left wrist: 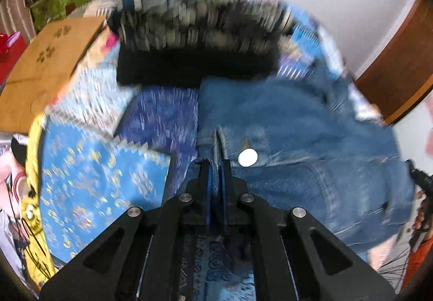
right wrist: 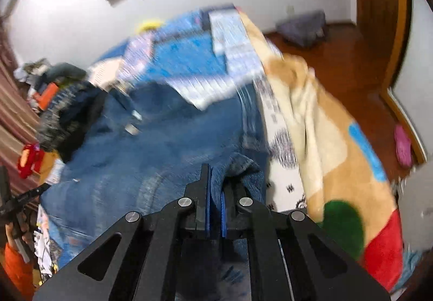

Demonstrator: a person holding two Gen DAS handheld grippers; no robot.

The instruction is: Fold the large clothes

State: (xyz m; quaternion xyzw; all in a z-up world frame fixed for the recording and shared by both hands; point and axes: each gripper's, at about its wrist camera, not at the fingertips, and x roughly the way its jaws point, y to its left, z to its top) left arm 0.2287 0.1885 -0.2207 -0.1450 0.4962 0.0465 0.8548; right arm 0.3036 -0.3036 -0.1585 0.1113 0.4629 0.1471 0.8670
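Observation:
A pair of blue denim jeans (left wrist: 297, 122) lies spread over a bed with a blue patterned cover (left wrist: 89, 182). My left gripper (left wrist: 216, 165) is shut on the jeans' waistband at the zip, beside the silver button (left wrist: 247, 157). The jeans also show in the right wrist view (right wrist: 162, 144). My right gripper (right wrist: 216, 182) is shut on a bunched edge of the denim. Both views are blurred by motion.
A folded blue-and-grey patterned garment on a black one (left wrist: 194, 30) lies at the far side of the bed. A cardboard box (left wrist: 46, 68) stands at the left. A tan cartoon blanket (right wrist: 338, 144) hangs off the bed's right side. Wooden floor (right wrist: 338, 57) and a door frame lie beyond.

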